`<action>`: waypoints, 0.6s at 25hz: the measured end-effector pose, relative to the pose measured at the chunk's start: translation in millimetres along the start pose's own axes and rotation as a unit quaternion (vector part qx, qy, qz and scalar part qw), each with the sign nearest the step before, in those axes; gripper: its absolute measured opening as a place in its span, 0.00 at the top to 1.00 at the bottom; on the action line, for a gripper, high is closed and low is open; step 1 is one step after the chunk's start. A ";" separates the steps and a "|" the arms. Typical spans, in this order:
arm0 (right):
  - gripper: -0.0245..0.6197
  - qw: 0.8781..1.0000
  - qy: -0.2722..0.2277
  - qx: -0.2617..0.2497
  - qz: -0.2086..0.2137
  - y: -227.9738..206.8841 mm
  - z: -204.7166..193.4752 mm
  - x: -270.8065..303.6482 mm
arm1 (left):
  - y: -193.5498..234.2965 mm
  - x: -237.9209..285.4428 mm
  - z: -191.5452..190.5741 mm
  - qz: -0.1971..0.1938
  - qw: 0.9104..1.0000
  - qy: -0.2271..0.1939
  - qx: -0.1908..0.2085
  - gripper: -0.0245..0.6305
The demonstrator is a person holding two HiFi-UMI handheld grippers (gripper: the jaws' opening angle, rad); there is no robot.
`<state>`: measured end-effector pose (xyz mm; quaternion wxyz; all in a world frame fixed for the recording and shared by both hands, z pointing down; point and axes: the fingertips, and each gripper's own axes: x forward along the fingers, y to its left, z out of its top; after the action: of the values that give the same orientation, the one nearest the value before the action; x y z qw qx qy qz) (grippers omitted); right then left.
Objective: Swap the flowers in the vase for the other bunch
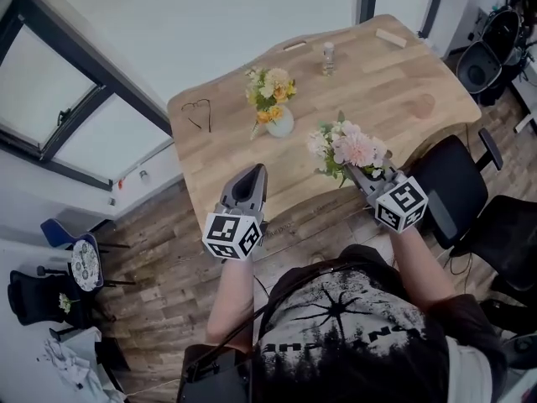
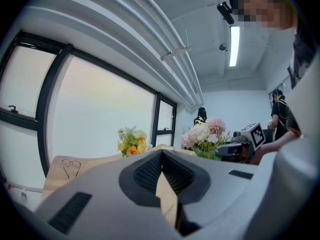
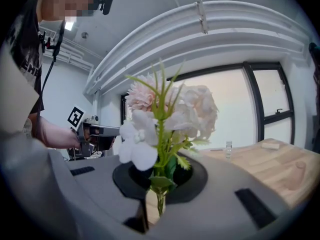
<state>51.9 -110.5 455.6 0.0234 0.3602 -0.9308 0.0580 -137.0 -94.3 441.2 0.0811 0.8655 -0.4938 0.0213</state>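
Observation:
A yellow and orange bunch [image 1: 268, 91] stands in a small pale vase [image 1: 280, 124] near the middle of the wooden table [image 1: 386, 74]. My right gripper [image 1: 362, 175] is shut on the stems of a pink and white bunch [image 1: 348, 148], held upright over the table's near edge; in the right gripper view the pink bunch [image 3: 167, 119] rises from between the jaws. My left gripper [image 1: 249, 177] is shut and holds nothing, at the near edge left of the vase. The left gripper view shows the yellow bunch [image 2: 131, 141] and the pink bunch [image 2: 205, 134] ahead.
Eyeglasses [image 1: 198, 114] lie at the table's left end. A small clear bottle [image 1: 328, 57] and a wooden block [image 1: 391, 37] sit at the far side. Black office chairs [image 1: 457, 187] stand right of the table. Windows line the left wall.

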 end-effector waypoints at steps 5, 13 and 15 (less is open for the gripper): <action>0.91 1.000 0.009 -0.011 0.000 -5.9 -1.4 14.0 | 11.1 14.2 3.3 -0.010 1.000 -0.003 -0.002 0.94; 0.91 0.999 0.020 -0.020 0.016 -38.0 8.5 47.0 | 31.0 53.5 21.1 0.001 1.000 0.007 0.018 0.94; 0.91 0.999 0.021 -0.020 0.020 -46.7 13.8 57.8 | 38.3 64.9 24.2 0.005 0.999 0.019 0.025 0.94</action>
<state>40.6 -185.1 451.2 0.0496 0.3395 -0.9381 0.0472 -137.8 -172.6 429.5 0.0690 0.8643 -0.4957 0.0506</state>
